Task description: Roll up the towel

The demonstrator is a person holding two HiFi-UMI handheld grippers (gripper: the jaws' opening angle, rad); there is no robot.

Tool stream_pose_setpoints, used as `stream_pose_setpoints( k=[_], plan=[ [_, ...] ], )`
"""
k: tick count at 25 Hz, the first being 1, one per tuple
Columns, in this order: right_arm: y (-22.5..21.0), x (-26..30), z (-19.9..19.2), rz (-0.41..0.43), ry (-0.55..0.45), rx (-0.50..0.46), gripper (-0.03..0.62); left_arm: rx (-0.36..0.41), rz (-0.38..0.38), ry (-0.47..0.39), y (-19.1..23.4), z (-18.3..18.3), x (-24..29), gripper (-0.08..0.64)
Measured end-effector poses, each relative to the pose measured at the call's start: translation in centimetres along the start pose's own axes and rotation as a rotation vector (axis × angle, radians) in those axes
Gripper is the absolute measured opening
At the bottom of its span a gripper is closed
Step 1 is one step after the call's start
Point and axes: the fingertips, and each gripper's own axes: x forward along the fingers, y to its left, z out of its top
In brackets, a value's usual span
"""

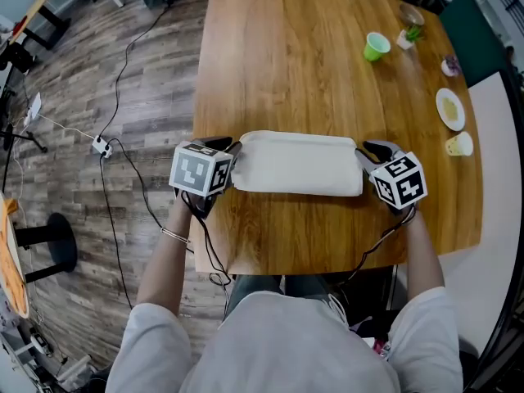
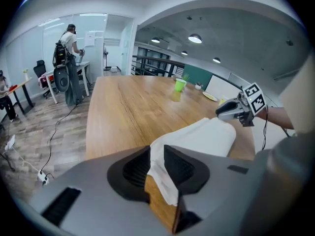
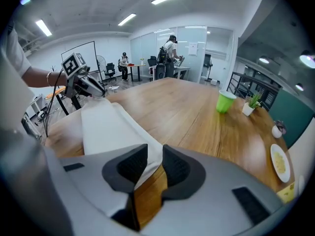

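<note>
Loosely, the left end of the white towel (image 1: 299, 164) is bracketed by the left gripper (image 2: 156, 162). Its jaws are held slightly apart, and the cloth's edge lies between them unpinched. From that gripper the towel is laid flat across the wooden table (image 1: 278, 64) to the right gripper (image 3: 154, 163), whose jaws are likewise narrowly parted around the towel's other edge. A green cup (image 1: 376, 46) is seen well beyond the right gripper.

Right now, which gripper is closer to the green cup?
Right. The right gripper is at the towel end nearer the green cup; the left gripper is at the towel's opposite end, farther away.
</note>
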Motion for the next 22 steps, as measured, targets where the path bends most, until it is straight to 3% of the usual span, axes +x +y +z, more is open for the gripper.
stream_pose_setpoints(
  k=[8,13,16,22],
  plan=[
    [-0.8,-5.5,3.3,-0.123,-0.164,0.075,0.098,-0.081,0.070,-0.169,0.3,2.5,-5.8,0.084],
    [-1.5,-12.0,7.5,-0.245,-0.349,0.154,0.096,-0.086,0.154,-0.374,-1.1,6.6,-11.8,0.080],
    [-1.5,-17.1,9.3,-0.325,-0.468,0.208,0.089,-0.049,0.242,-0.487,-2.4,8.5,-16.1,0.078],
    [-0.8,-27.0,9.8,-0.511,-0.680,0.259,0.020,-0.036,0.387,-0.753,-6.1,10.8,-25.4,0.030]
  ],
)
